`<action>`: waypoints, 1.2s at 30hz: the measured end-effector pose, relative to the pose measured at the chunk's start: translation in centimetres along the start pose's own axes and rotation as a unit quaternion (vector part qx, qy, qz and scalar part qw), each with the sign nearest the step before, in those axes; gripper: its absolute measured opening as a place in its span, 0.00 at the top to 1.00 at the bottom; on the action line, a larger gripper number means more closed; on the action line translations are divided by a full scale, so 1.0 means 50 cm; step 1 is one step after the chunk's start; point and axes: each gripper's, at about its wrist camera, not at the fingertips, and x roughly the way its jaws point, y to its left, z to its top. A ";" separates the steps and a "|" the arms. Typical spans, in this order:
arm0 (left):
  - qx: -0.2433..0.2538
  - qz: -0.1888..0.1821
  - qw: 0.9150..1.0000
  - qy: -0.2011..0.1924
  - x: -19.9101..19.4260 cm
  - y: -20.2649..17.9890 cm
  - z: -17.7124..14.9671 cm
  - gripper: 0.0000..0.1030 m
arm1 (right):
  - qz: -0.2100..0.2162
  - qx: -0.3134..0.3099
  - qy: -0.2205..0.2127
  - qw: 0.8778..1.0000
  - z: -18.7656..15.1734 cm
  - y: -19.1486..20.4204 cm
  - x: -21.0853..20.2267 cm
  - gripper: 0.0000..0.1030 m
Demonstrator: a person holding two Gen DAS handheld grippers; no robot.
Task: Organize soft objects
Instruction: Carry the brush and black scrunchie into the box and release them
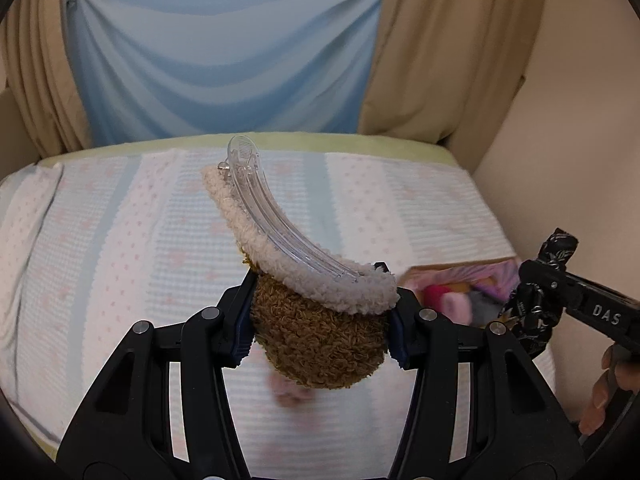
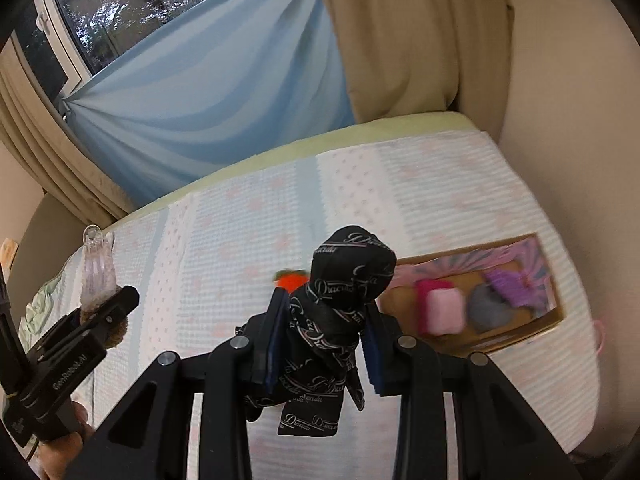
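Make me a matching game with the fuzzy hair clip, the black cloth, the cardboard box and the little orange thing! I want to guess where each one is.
Things:
1. fuzzy hair clip
2. black printed cloth
3. cardboard box
4. small orange thing

Places:
A. lying loose on the bed cover
B. clamped in the right gripper
C. clamped in the left gripper
D. sitting on the bed cover with pink, grey and purple soft things inside

Pairs: 1-C, 2-B, 3-D, 4-A
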 end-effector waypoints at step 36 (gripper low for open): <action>0.058 0.027 0.975 0.212 0.480 -0.538 -0.192 0.41 | 0.016 0.054 0.145 0.988 0.012 -0.569 0.277 0.69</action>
